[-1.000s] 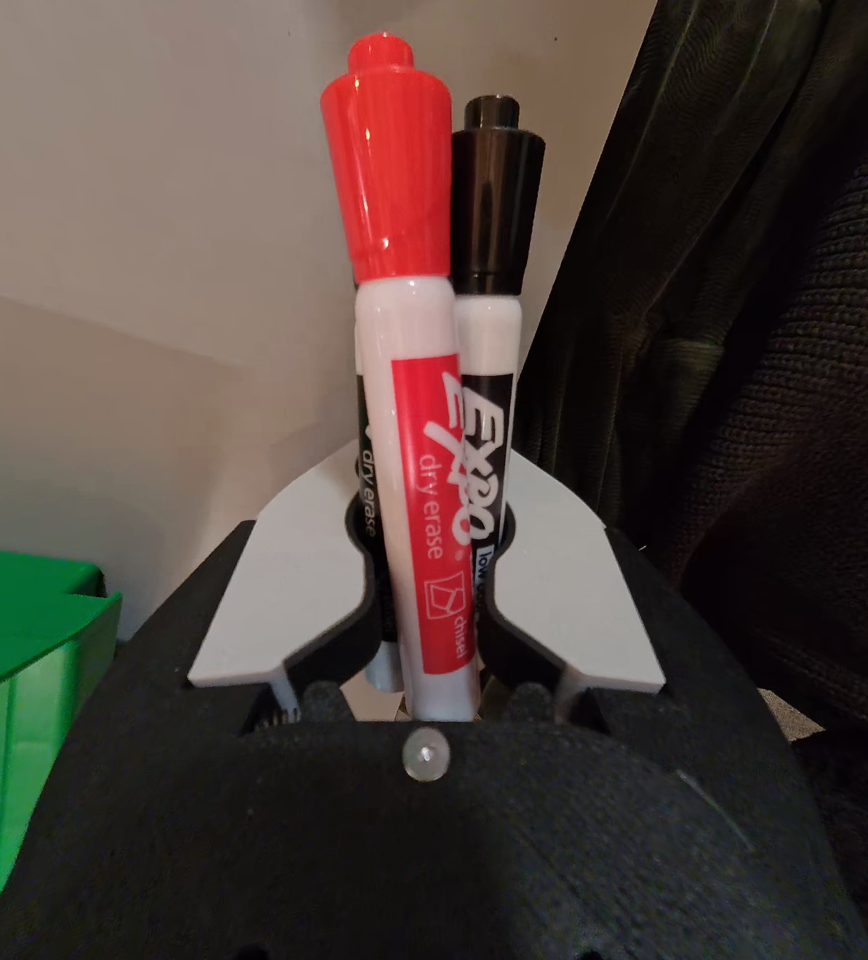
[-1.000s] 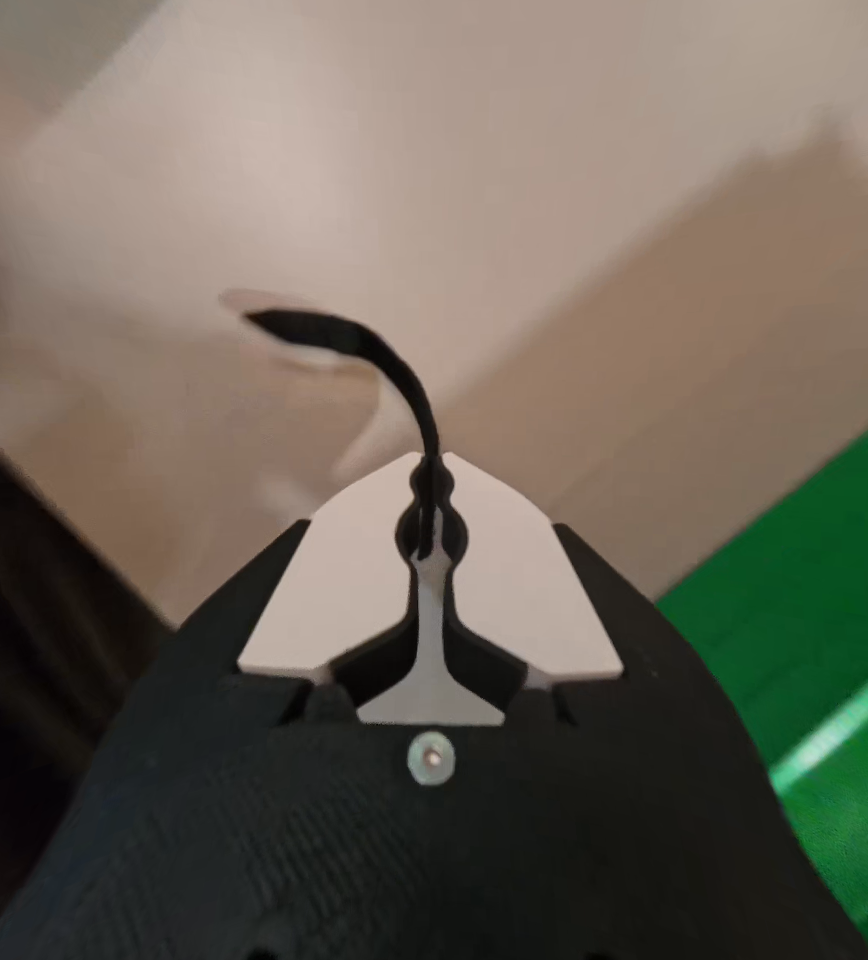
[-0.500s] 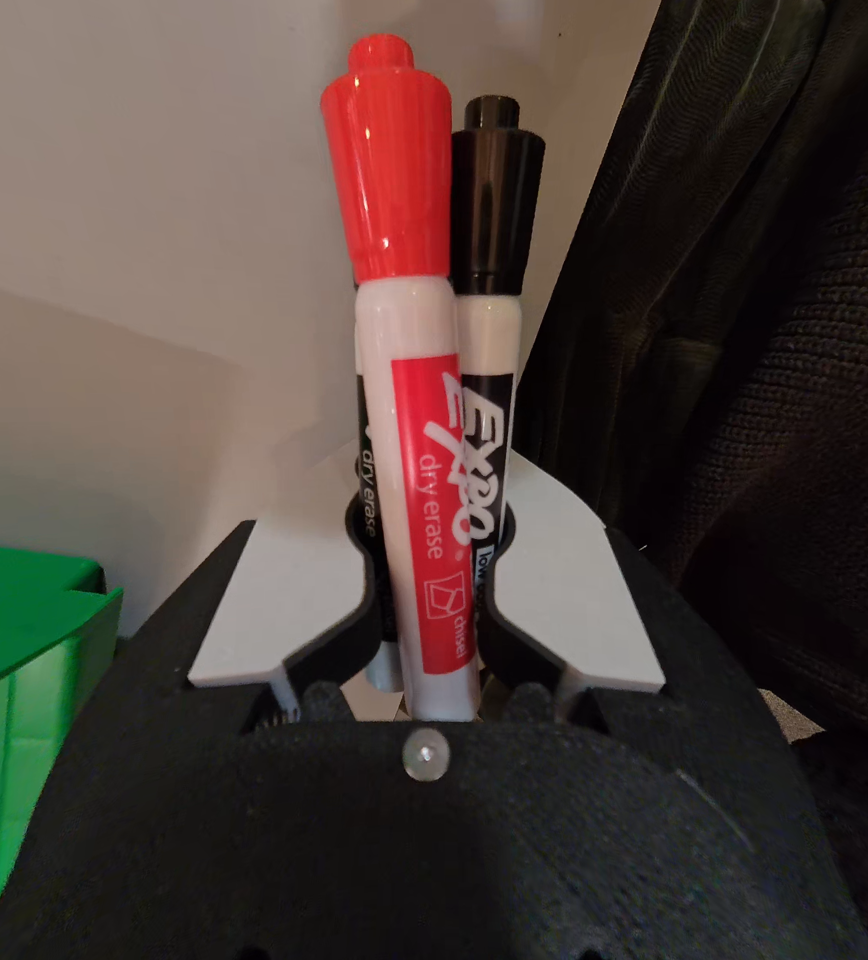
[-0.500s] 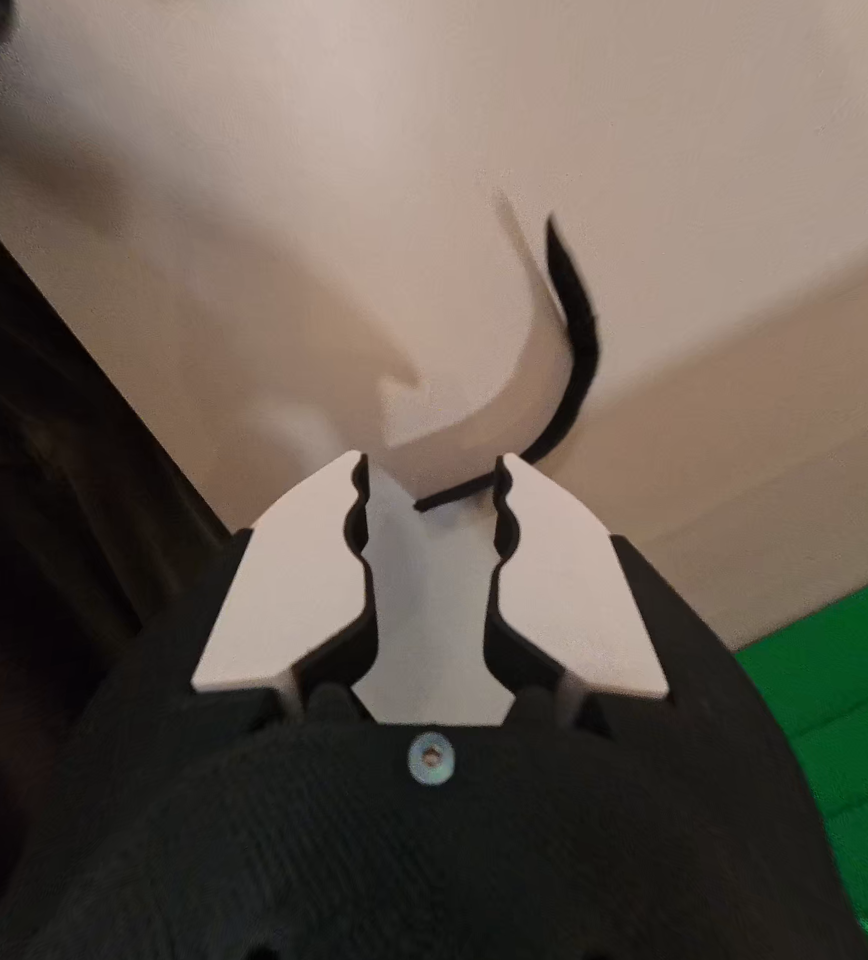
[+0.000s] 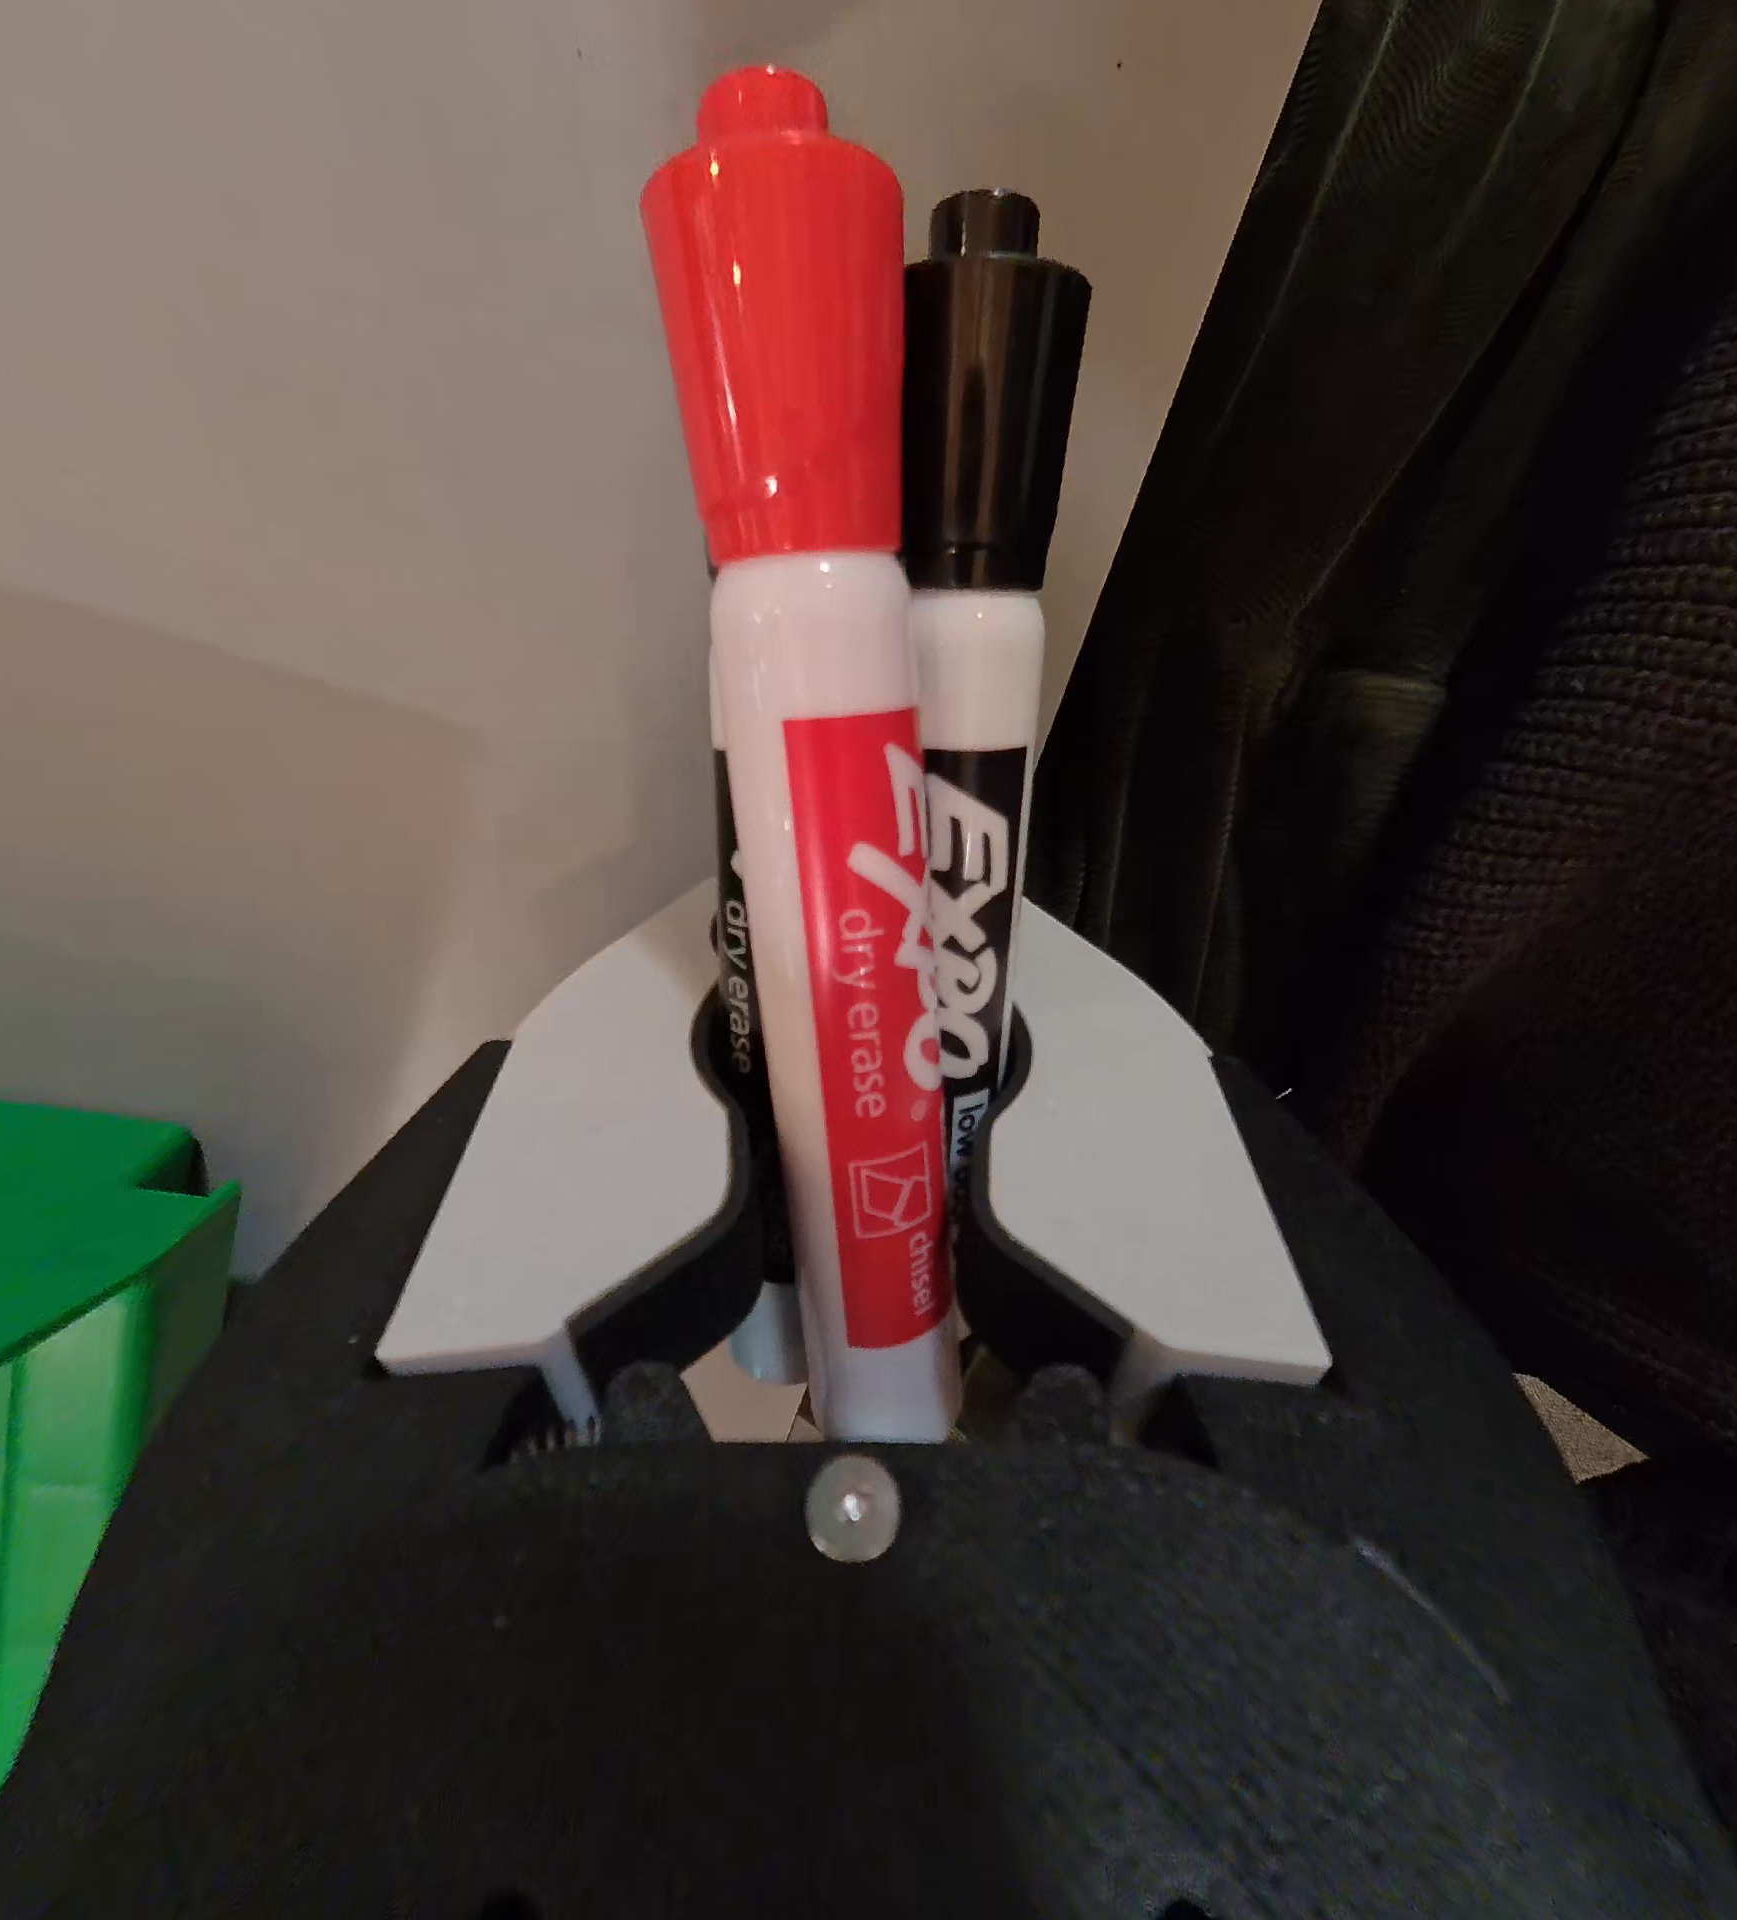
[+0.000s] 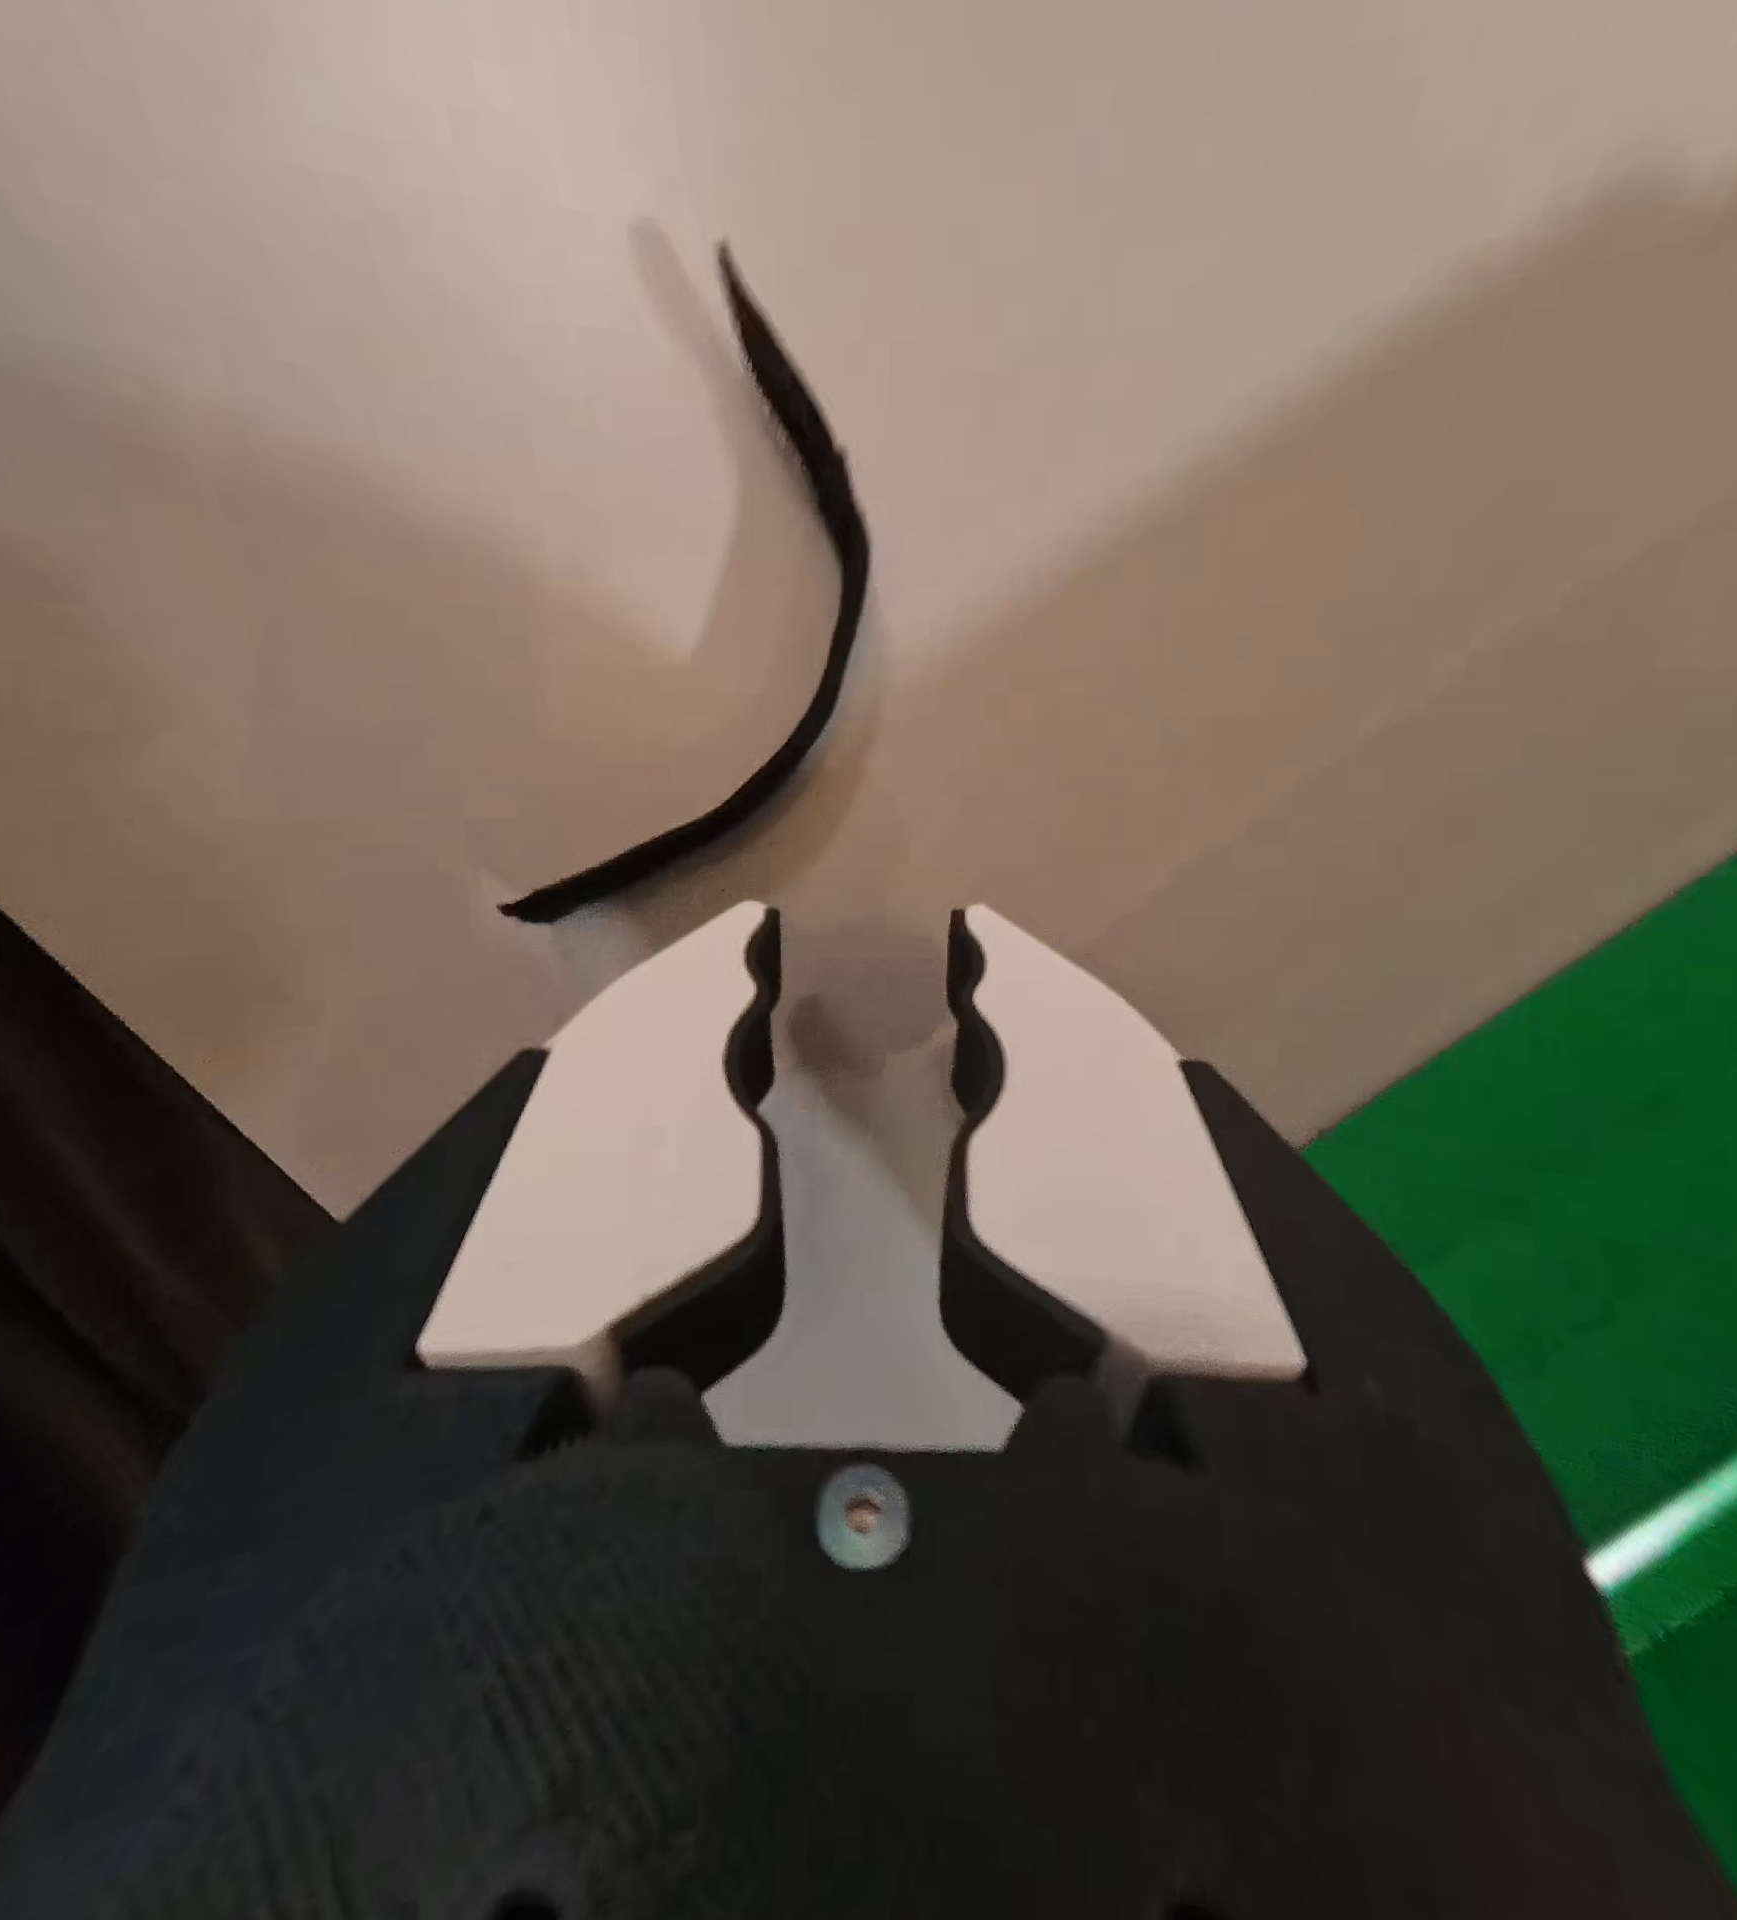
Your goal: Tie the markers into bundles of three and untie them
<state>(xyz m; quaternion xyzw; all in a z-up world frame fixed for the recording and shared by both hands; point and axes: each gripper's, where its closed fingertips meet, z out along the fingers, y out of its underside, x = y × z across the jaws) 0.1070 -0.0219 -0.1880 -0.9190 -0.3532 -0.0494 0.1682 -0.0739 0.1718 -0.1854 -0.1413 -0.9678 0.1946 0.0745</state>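
Nearest, the left gripper pinches upright markers, red before black, their barrels seated in its notches, so none slips. Beyond, the right gripper stands spread and empty, just short of a curled black strap on the pale surface; a green bin flanks it.

White printed lettering and a small square symbol on the red label of the red-capped marker; white lettering on the black label of the black-capped marker; likewise on a half-hidden third marker.
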